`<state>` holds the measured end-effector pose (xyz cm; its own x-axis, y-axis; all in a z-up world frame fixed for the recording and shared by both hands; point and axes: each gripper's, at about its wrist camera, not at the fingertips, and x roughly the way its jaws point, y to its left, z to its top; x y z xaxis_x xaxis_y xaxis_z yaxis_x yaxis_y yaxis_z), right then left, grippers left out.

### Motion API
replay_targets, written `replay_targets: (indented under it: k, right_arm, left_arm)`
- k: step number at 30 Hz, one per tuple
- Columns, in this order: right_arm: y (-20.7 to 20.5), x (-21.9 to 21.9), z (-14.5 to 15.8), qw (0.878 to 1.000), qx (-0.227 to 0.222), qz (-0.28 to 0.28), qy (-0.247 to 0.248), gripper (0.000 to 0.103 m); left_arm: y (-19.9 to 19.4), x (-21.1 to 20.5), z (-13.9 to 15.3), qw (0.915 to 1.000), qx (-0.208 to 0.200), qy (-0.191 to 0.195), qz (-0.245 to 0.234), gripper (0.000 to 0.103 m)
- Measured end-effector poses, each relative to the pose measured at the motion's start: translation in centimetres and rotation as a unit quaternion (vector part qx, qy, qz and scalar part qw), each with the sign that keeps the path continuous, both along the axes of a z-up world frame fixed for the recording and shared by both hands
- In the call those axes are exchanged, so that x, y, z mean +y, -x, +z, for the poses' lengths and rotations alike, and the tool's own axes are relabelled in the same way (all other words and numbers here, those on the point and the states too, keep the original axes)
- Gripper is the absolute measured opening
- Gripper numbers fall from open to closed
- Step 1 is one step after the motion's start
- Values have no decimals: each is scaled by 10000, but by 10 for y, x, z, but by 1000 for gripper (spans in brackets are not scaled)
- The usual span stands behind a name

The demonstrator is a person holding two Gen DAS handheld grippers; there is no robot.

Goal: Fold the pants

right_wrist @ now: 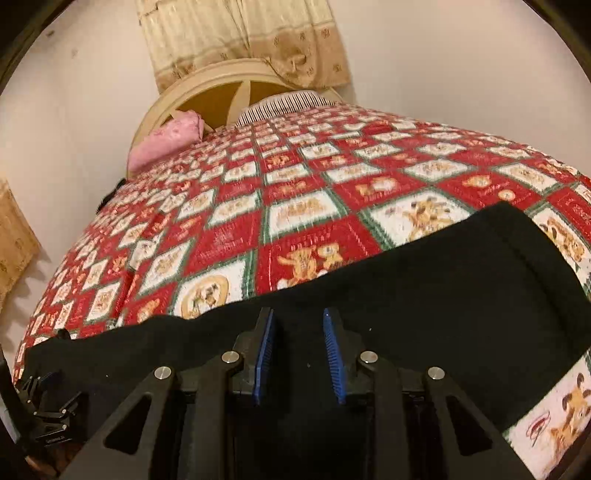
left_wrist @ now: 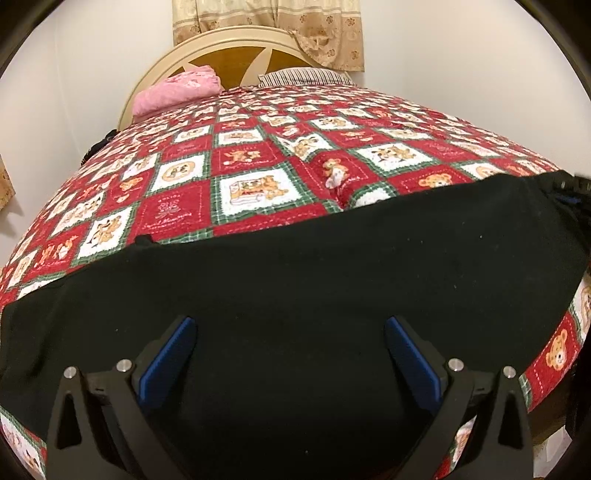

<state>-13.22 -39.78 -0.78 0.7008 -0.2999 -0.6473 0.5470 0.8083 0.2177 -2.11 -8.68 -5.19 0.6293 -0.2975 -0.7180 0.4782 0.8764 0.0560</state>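
Black pants [left_wrist: 295, 280] lie spread flat across the near edge of a bed with a red, white and green teddy-bear quilt [left_wrist: 240, 162]. My left gripper [left_wrist: 290, 332] is wide open just above the pants, holding nothing. In the right wrist view the pants [right_wrist: 424, 280] fill the lower frame. My right gripper [right_wrist: 299, 325] hovers over them with its blue pads [right_wrist: 332, 347] a narrow gap apart and nothing between them. The left gripper [right_wrist: 48, 413] shows at the lower left of the right wrist view.
A pink pillow [left_wrist: 177, 90] and a striped pillow [left_wrist: 306, 75] lie at the cream and brown headboard [left_wrist: 229, 59]. A beige curtain [left_wrist: 273, 22] hangs behind. White walls flank the bed. The quilt [right_wrist: 295, 206] stretches far beyond the pants.
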Motion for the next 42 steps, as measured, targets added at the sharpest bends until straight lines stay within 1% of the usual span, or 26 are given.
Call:
replay_targets:
  k: [2, 3, 5, 7, 8, 10, 12, 13, 15, 16, 17, 18, 19, 20, 22, 23, 25, 28, 30, 31, 32, 35, 39, 40, 41, 42]
  right_arm:
    - [0, 3, 11, 9997, -197, 103, 91, 28]
    - [-4, 7, 14, 9994, -192, 246, 161, 28]
    - [-18, 18, 12, 9981, 44, 506, 355, 28]
    - [-39, 31, 0, 9932, 510, 879, 567, 28]
    - [-49, 40, -7, 9876, 812, 902, 998, 28]
    - [-57, 47, -11, 9811, 1024, 888, 1382, 28]
    - [-57, 38, -7, 9857, 930, 714, 1214, 28]
    - [-55, 30, -4, 9896, 798, 582, 1041, 28]
    - [-42, 19, 9, 9963, 305, 491, 642, 28]
    - [-33, 18, 18, 9975, 43, 409, 574, 28]
    - [-21, 16, 28, 9976, -200, 283, 606, 31]
    - [-6, 13, 38, 9965, -379, 57, 749, 32]
    - [7, 9, 45, 9947, -477, -171, 892, 39]
    - [26, -1, 52, 9914, -555, -542, 1054, 58]
    - [51, -22, 55, 9861, -619, -1043, 1139, 79]
    - [68, -39, 53, 9837, -587, -1319, 1073, 79]
    - [89, -64, 45, 9826, -485, -1591, 830, 79]
    - [115, -79, 30, 9813, -411, -1794, 570, 79]
    - [129, -71, 27, 9797, -481, -1817, 701, 74]
    - [132, -66, 26, 9796, -479, -1784, 795, 67]
    - [132, -60, 24, 9800, -445, -1715, 901, 58]
    - [127, -60, 15, 9846, -278, -1474, 900, 44]
    - [123, -59, 1, 9862, -163, -1409, 848, 43]
    - [121, -59, 2, 9857, -95, -1421, 902, 40]
    - [118, -59, 1, 9845, 55, -1445, 997, 32]
    - [116, -58, 0, 9835, 163, -1437, 1084, 29]
  left_arm:
    - [0, -1, 0, 10000, -13, -35, 24, 103]
    - [0, -1, 0, 10000, -14, -41, 28, 103]
    - [0, -1, 0, 10000, -4, -31, 38, 103]
    - [0, -2, 0, 10000, -5, -31, 47, 103]
    - [0, -2, 0, 10000, -16, -36, 50, 103]
    - [1, -2, -1, 10000, -35, -24, 52, 103]
    - [1, -2, 0, 10000, -46, -11, 54, 103]
    - [1, -2, 0, 10000, -50, -13, 55, 103]
    - [1, -1, 0, 10000, -46, 0, 47, 103]
    - [1, -1, 0, 10000, -41, 15, 46, 103]
    - [1, 0, 0, 10000, -42, 21, 48, 103]
    - [1, -1, 0, 10000, -48, 14, 53, 103]
    - [1, -1, -1, 10000, -55, 3, 57, 103]
    - [1, -1, -1, 10000, -55, 1, 60, 103]
    - [1, -1, -1, 10000, -45, 4, 64, 103]
    - [1, -1, -1, 10000, -46, 2, 66, 103]
    - [1, -1, -1, 10000, -46, -1, 66, 103]
    - [1, -1, -1, 10000, -39, -5, 69, 103]
    - [0, -1, -1, 10000, -42, -9, 73, 103]
    - [0, -1, -1, 10000, -42, -17, 75, 103]
    - [0, -1, -1, 10000, -40, -28, 78, 103]
    - [-1, -1, -1, 9999, -22, -42, 89, 103]
    - [0, -1, -1, 9999, -37, -55, 121, 103]
    - [0, -1, -1, 9999, -38, -58, 130, 103]
    - [0, -1, -1, 9999, -39, -60, 134, 103]
    - [0, -1, -1, 9999, -39, -60, 133, 103]
